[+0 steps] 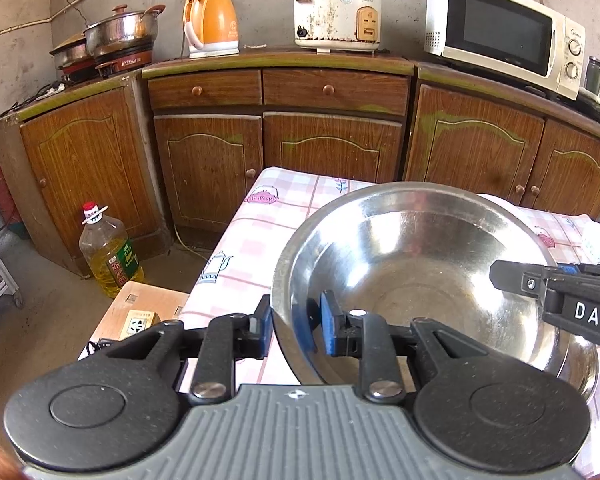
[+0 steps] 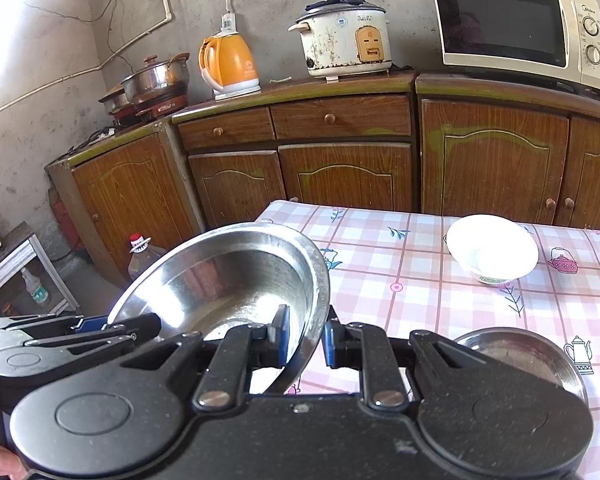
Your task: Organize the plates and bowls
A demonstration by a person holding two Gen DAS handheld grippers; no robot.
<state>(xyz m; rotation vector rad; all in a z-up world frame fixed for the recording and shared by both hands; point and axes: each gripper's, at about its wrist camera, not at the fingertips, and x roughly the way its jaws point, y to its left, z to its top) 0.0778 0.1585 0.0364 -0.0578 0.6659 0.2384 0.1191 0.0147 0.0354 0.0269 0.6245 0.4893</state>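
Two grippers hold one steel basin (image 1: 416, 264) by opposite rims above the checked desk (image 2: 400, 264).
The left gripper (image 1: 294, 322) and the right gripper (image 2: 306, 340) each have jaws clenched on the basin's wall. A white bowl (image 2: 492, 252) stands farther back; a small steel dish (image 2: 520, 356) sits just beside the right gripper.

Orange kettle (image 1: 211, 20), rice cooker (image 1: 337, 14), microwave (image 1: 504, 32) on wooden cabinets (image 1: 332, 136); oil bottle (image 1: 110, 254), perhaps half full, on the floor.
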